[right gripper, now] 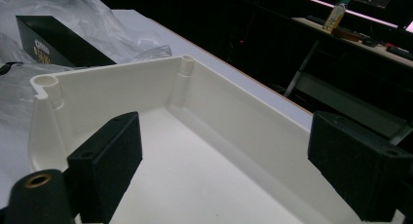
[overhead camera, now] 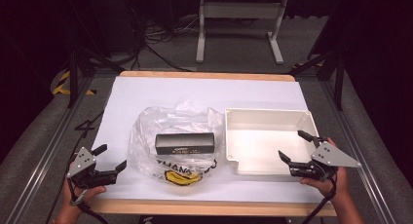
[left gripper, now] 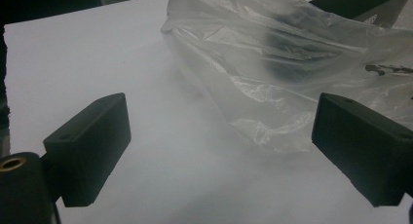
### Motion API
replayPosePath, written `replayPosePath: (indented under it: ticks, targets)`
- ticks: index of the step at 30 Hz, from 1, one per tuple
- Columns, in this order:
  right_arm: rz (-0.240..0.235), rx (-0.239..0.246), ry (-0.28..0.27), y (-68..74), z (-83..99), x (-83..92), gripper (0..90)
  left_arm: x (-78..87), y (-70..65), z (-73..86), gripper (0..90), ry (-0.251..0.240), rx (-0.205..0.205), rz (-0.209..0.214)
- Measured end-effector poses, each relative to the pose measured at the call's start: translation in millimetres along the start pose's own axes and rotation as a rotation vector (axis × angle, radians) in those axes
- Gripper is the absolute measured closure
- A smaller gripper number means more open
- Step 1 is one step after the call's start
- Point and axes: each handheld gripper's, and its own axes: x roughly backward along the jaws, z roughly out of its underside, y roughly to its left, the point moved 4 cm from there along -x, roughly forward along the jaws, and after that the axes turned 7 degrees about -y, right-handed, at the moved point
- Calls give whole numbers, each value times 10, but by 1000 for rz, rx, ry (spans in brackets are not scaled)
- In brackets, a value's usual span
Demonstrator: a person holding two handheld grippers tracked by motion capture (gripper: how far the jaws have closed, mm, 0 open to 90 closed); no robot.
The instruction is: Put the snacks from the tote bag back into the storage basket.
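Note:
A clear plastic bag point(overhead camera: 156, 121) with black print and a yellow mark lies crumpled in the middle of the white table, and a long black box point(overhead camera: 185, 142) rests on it. To its right stands an empty white tray point(overhead camera: 265, 110). My left gripper point(overhead camera: 114, 156) is open near the table's front left, its jaws point(left gripper: 219, 151) aimed at the bag point(left gripper: 292, 63), apart from it. My right gripper point(overhead camera: 290, 144) is open over the tray's near right corner with nothing between its jaws point(right gripper: 224, 165). The right gripper view looks across the tray's wall point(right gripper: 122, 87) to the black box point(right gripper: 53, 41).
A white sheet point(overhead camera: 209, 90) covers the table, with a wooden edge point(overhead camera: 204, 206) at the front. Beyond the table stands a white desk frame point(overhead camera: 238, 24) on a dark floor with cables. A bottle point(right gripper: 336, 14) stands on a far desk.

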Motion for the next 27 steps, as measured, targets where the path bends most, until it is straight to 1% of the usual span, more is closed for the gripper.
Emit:
replayPosePath:
  ticks: [1, 2, 3, 5, 6, 7, 8, 11, 12, 13, 14, 15, 17, 18, 19, 21, 22, 24, 25, 27]
  targets:
    - [-9, -3, 2, 14, -12, -49, 143, 0, -1, 0, 82, 0, -1, 0]
    - [-10, 4, 2, 15, -22, -87, 151, 0, -1, 0, 82, 0, -1, 0]
    - [-11, 1, -1, 19, -32, -115, 165, -1, -1, 0, 82, 0, -1, -1]
    - [-31, -13, -7, 27, -61, -185, 172, 0, -3, 0, 82, -1, -3, -1]
    - [-47, -11, -6, 39, -81, -253, 176, 0, -1, 0, 82, 0, -2, 0]
    - [-47, -11, -6, 39, -81, -253, 176, 0, -1, 0, 82, 0, -2, 0]
    - [-63, -22, -9, 45, -89, -289, 175, 0, -3, 0, 82, -1, -3, 1]
    - [-102, -30, 7, 82, -113, -420, 175, 0, -6, -1, 82, -1, -7, -1]
    - [-102, -30, 7, 82, -113, -420, 175, -2, -6, -1, 82, -1, -8, 0]
    - [-107, -26, 11, 96, -121, -448, 176, -2, -6, -1, 82, 0, -8, 1]
    - [-122, -20, 19, 123, -145, -498, 185, 0, -6, -1, 82, -1, -7, 0]
    - [-122, -20, 19, 123, -145, -498, 185, 0, -6, -1, 82, -1, -7, 0]
    - [-149, -17, 20, 155, -193, -566, 193, 2, -6, -1, 83, -3, -7, 2]
    - [-149, -17, 20, 155, -193, -566, 193, 2, -6, -1, 83, -3, -7, 2]
    - [-162, -12, 26, 165, -207, -589, 197, 2, -6, -1, 83, -2, -7, 2]
    - [-174, 1, 39, 180, -233, -636, 198, 3, -5, -1, 83, -3, -7, 2]
    - [-191, 4, 51, 192, -251, -659, 198, 4, -5, -1, 83, -4, -6, 3]
    - [-204, 10, 56, 211, -279, -686, 199, 4, -3, -1, 83, -6, -6, 3]
    - [-218, 16, 63, 220, -294, -706, 199, 4, -2, -1, 83, -5, -7, 4]
    - [-226, 35, 70, 241, -324, -743, 198, 4, -4, -1, 83, -5, -6, 4]
